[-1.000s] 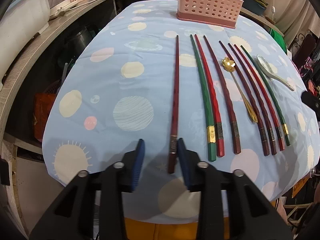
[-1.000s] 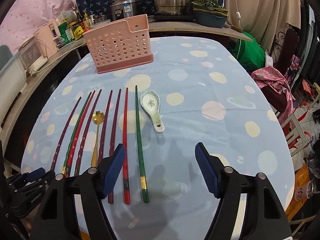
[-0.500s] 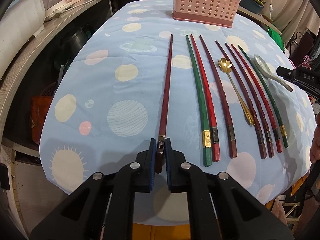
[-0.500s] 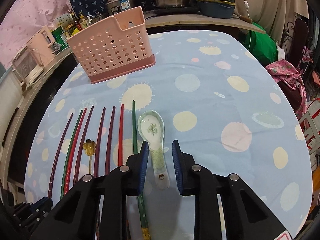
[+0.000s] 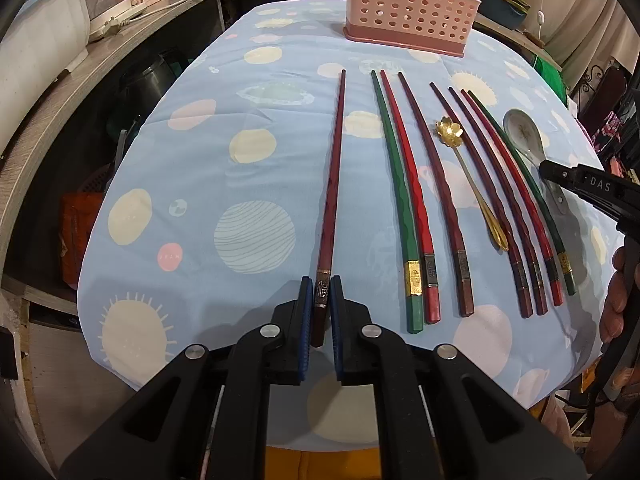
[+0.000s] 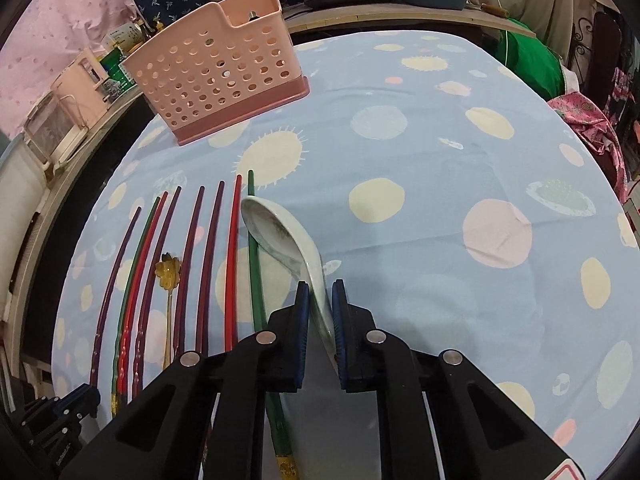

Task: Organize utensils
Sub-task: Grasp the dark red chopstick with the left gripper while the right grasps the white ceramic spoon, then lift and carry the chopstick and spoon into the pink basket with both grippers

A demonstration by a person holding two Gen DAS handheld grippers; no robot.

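On the left side of the blue spotted tabletop, the left hand-held gripper is clamped on the thick near end of a dark red chopstick, its blue pads pressed to either side just at the metal band, while the rest of the stick runs straight away toward the far edge. Just to the right of it lie a green chopstick and a bright red chopstick side by side, then a dark brown one, all flat on the cloth and apart from the gripper. Next comes a gold flower-headed spoon, and beyond it three more chopsticks in a tight row, two dark and one red, followed by a second green chopstick. At the right end of the row, the right hand-held gripper is closed on the handle of a white ceramic spoon; in the right wrist view the bowl is tilted and points away and to the left, overlapping that green chopstick. A pink perforated utensil basket stands upright at the far side of the tabletop, well apart from both grippers.
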